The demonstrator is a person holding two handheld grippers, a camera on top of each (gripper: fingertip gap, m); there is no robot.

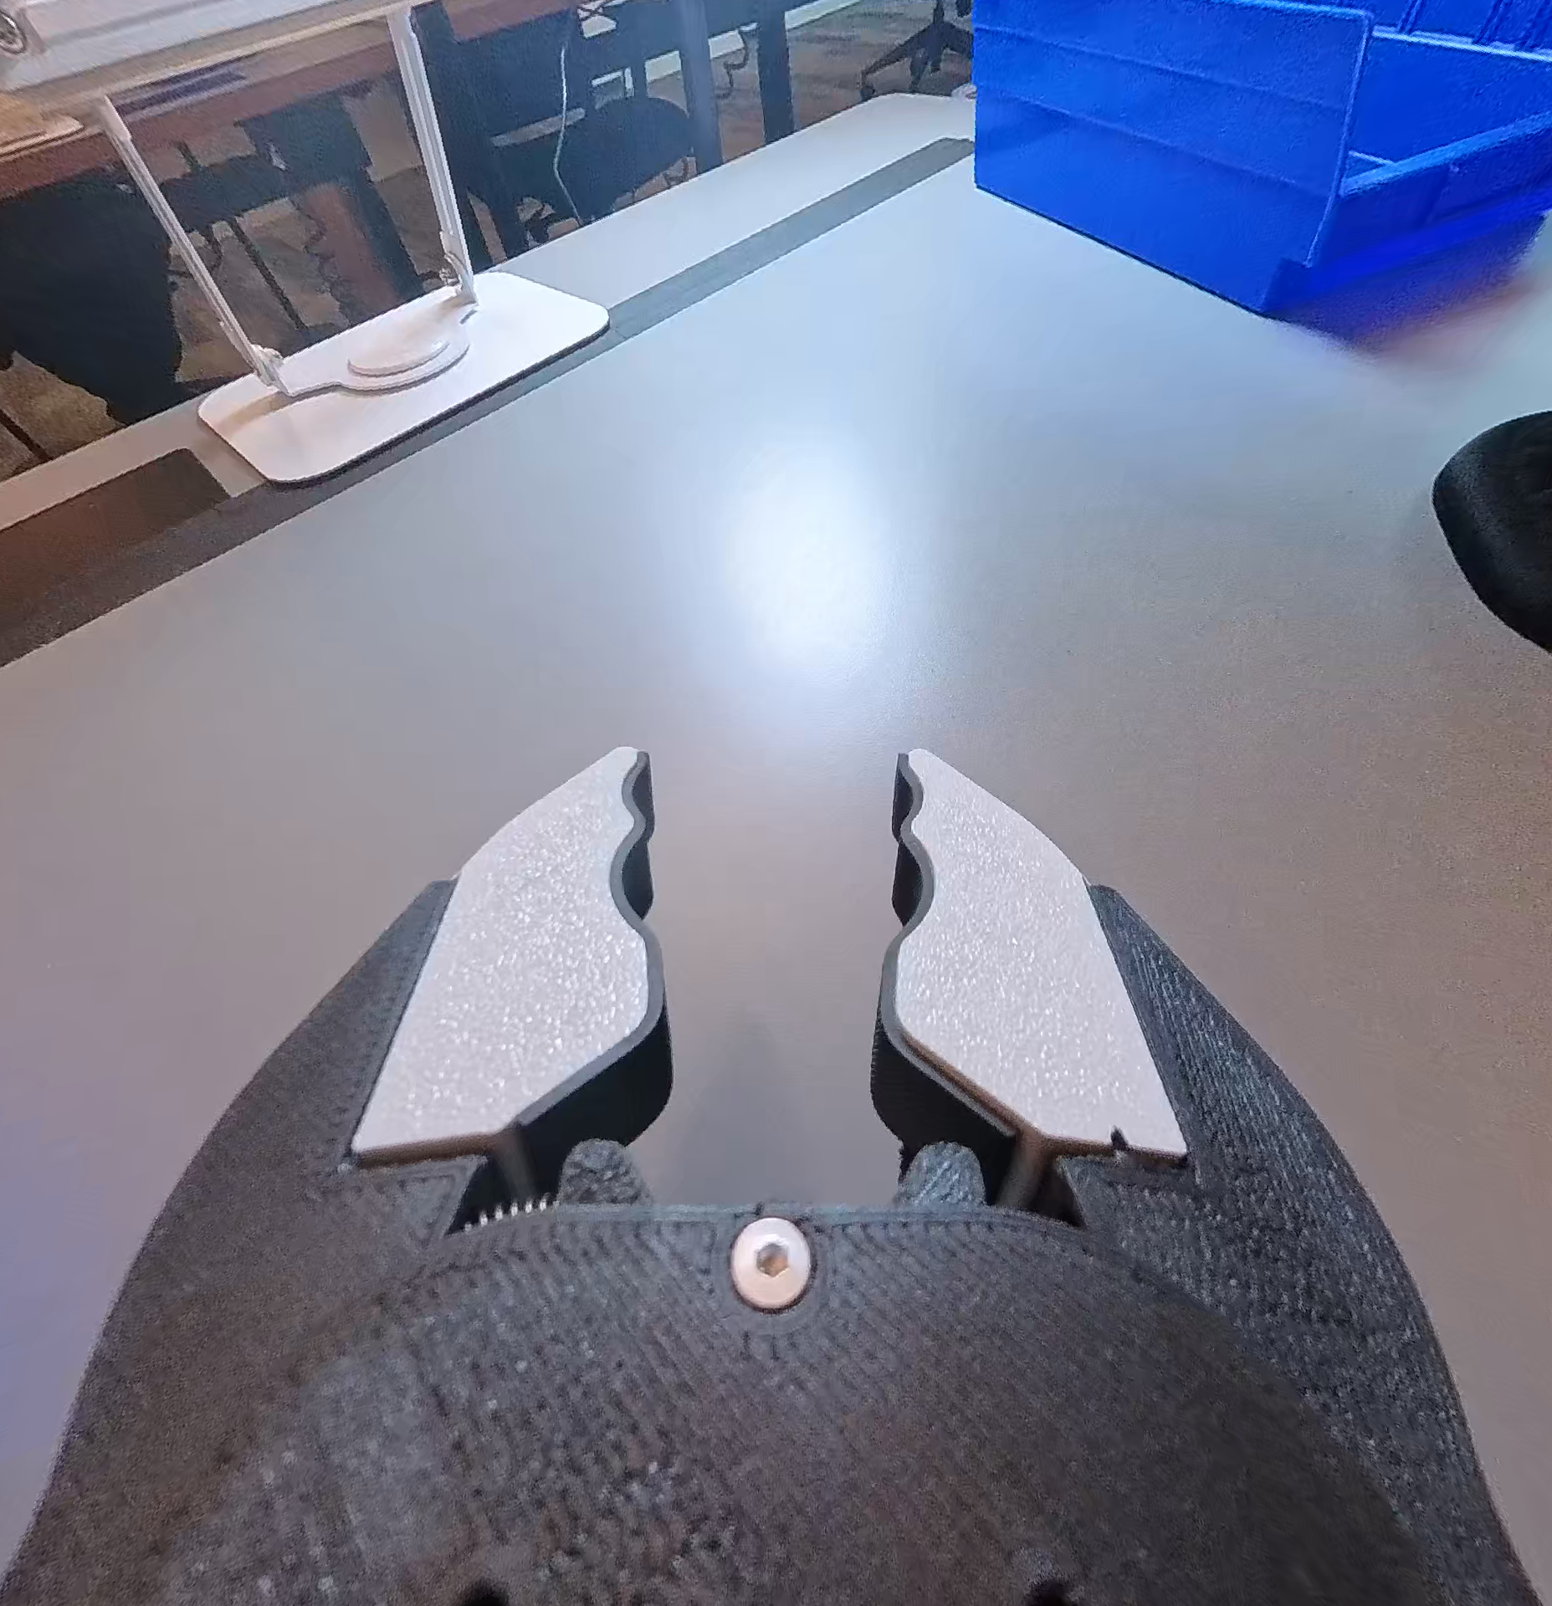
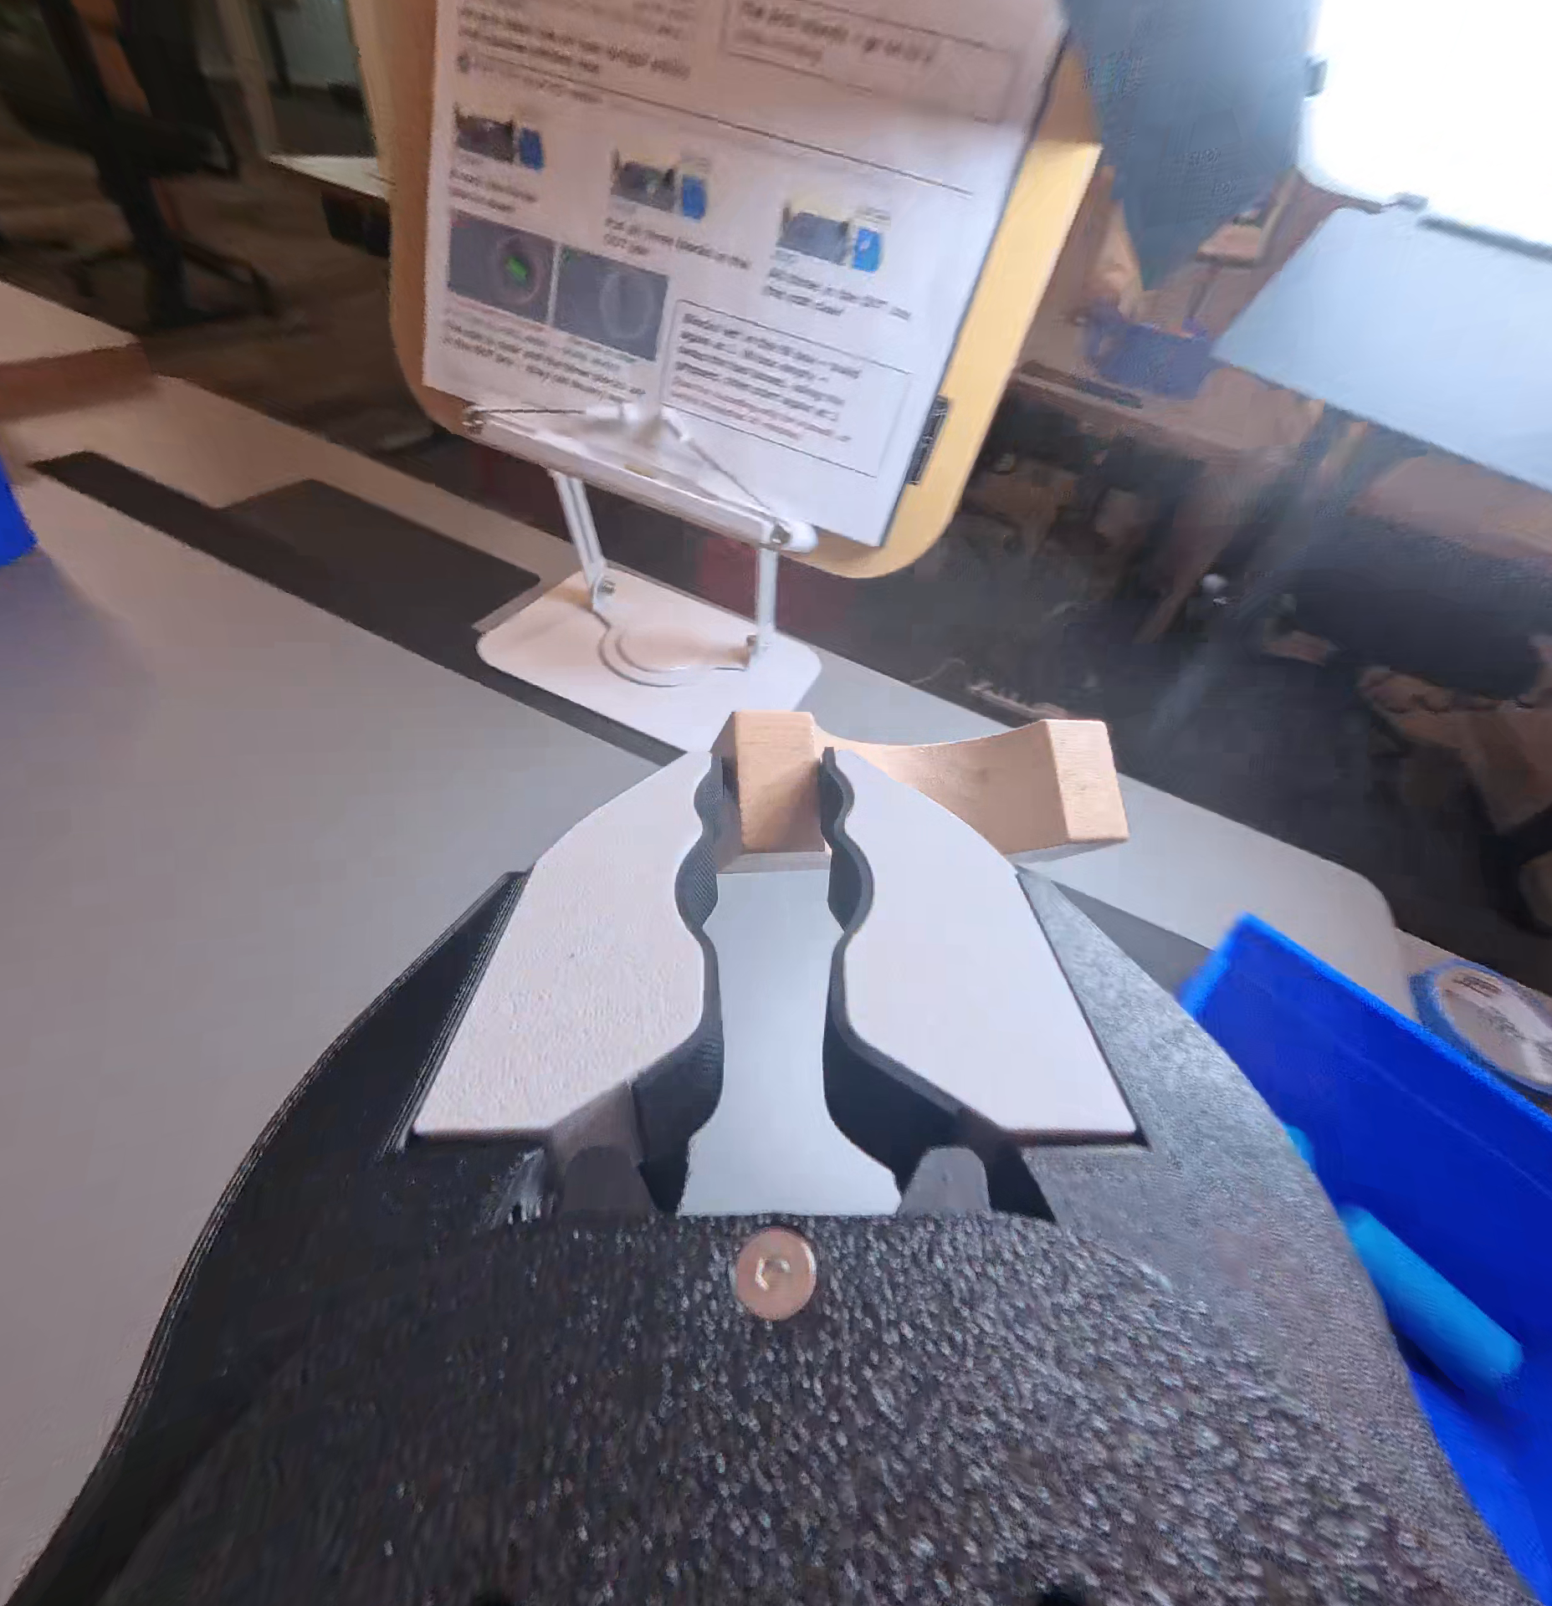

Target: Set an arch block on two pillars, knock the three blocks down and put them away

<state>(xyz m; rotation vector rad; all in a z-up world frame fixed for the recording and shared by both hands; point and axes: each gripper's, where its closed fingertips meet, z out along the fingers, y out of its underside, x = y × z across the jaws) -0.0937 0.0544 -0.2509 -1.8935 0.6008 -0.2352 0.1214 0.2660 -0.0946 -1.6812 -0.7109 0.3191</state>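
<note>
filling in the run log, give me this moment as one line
left gripper: open, empty, over table | right gripper: shut on arch block, held off the table | pillars: not in view

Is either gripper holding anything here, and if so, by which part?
The right gripper holds the wooden arch block by one end leg. The left gripper is open and empty.

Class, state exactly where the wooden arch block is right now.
In the right wrist view, the arch block is clamped at one end by the right gripper, above the table, before the white stand.
</note>
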